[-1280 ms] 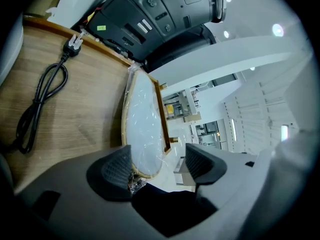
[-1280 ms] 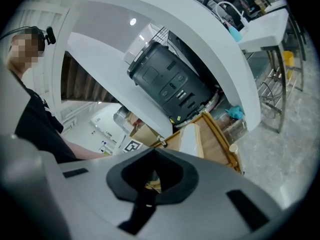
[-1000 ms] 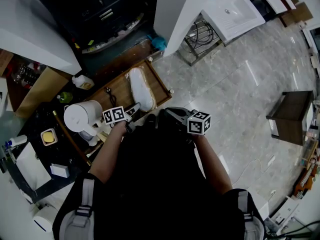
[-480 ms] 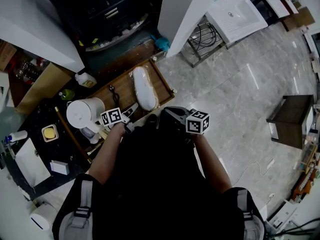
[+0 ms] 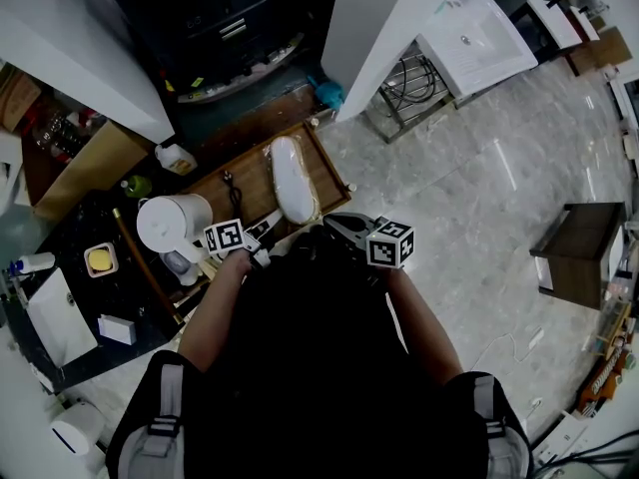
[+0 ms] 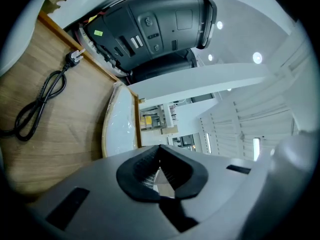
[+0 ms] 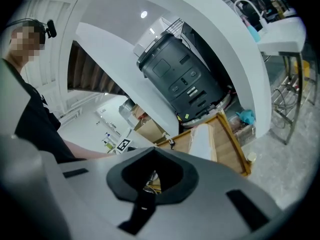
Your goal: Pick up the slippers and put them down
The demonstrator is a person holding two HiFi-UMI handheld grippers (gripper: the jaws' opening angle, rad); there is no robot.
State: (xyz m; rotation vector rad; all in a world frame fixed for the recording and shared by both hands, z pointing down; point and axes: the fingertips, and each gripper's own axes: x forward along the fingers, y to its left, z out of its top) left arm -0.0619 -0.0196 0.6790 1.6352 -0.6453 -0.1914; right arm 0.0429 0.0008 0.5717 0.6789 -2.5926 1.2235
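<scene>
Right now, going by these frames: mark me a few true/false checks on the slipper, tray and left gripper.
1. The white slipper lies in the wooden tray. True.
2. The left gripper holds the slipper. False: its jaws are shut on nothing, and the slipper lies apart from it.
3. A black cable lies in the tray beside the slipper. True.
4. The white kettle stands inside the tray. False: it stands outside the tray, to its left in the head view.
</scene>
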